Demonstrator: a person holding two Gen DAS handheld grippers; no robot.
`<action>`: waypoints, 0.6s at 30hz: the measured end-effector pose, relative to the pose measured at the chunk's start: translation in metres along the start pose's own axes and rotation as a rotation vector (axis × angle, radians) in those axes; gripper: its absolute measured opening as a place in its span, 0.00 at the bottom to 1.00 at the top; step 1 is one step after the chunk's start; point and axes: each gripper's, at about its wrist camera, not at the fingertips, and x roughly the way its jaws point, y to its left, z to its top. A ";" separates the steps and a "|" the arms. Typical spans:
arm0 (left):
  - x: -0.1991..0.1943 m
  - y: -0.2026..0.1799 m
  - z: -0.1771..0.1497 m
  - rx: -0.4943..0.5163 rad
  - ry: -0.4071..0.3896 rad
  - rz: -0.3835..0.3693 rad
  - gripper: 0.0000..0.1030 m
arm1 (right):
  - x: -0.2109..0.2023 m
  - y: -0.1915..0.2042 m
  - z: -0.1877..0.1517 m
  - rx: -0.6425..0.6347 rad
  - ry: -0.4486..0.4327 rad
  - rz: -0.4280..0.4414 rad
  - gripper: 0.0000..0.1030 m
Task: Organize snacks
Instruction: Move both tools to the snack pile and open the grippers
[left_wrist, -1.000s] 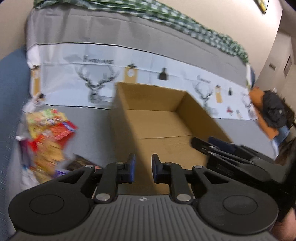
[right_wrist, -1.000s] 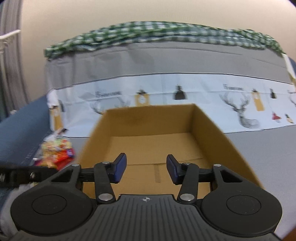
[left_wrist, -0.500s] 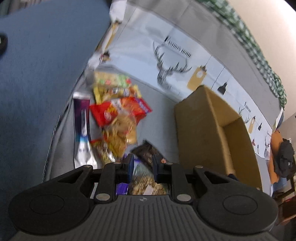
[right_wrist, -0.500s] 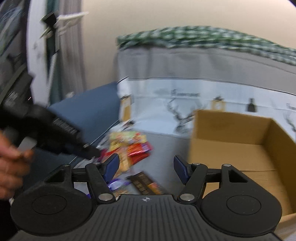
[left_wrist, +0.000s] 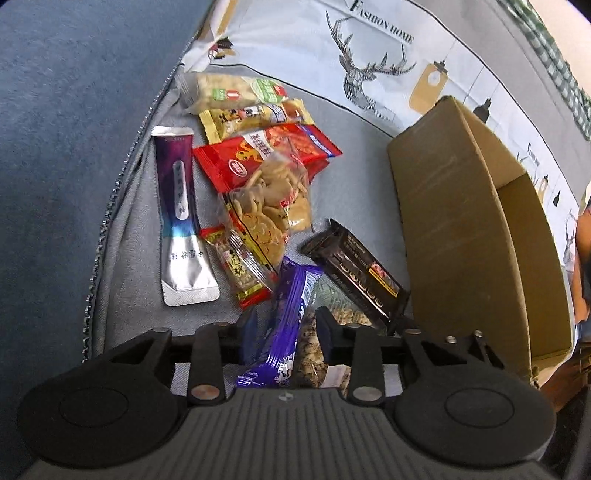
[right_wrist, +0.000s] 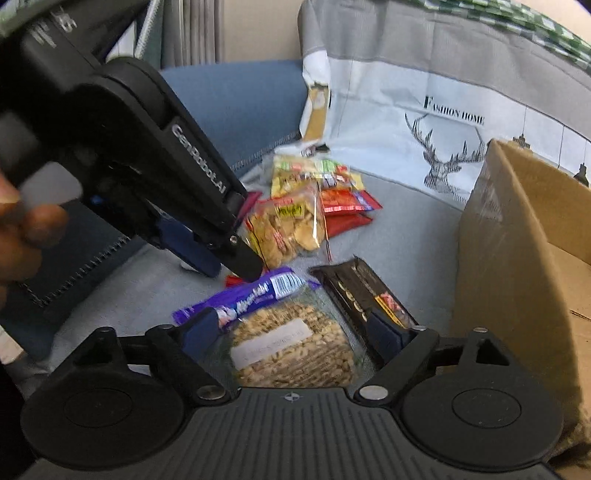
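Left gripper (left_wrist: 282, 326) jaws opening, straddling purple wrapper (left_wrist: 284, 325); right gripper (right_wrist: 297, 328) spread wide over peanut bag (right_wrist: 291, 347). Soft, crinkly; to be pinched mid-body.

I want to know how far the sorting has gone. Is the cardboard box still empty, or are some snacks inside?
Seemingly empty: the cardboard box shows only bare cardboard inside, though part is hidden. The snacks all lie outside beside it.

One cardboard box (left_wrist: 461, 221), nine snack packets (left_wrist: 258, 155), two grippers (right_wrist: 295, 332).
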 end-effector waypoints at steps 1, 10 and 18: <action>0.002 -0.001 0.000 0.003 0.008 -0.002 0.38 | 0.001 0.001 -0.001 0.003 0.022 0.010 0.87; 0.021 -0.016 -0.001 0.086 0.048 0.041 0.38 | 0.012 0.001 -0.008 -0.032 0.075 0.000 0.93; 0.019 -0.008 -0.004 0.057 0.056 0.022 0.12 | 0.023 0.000 -0.010 -0.064 0.089 -0.034 0.94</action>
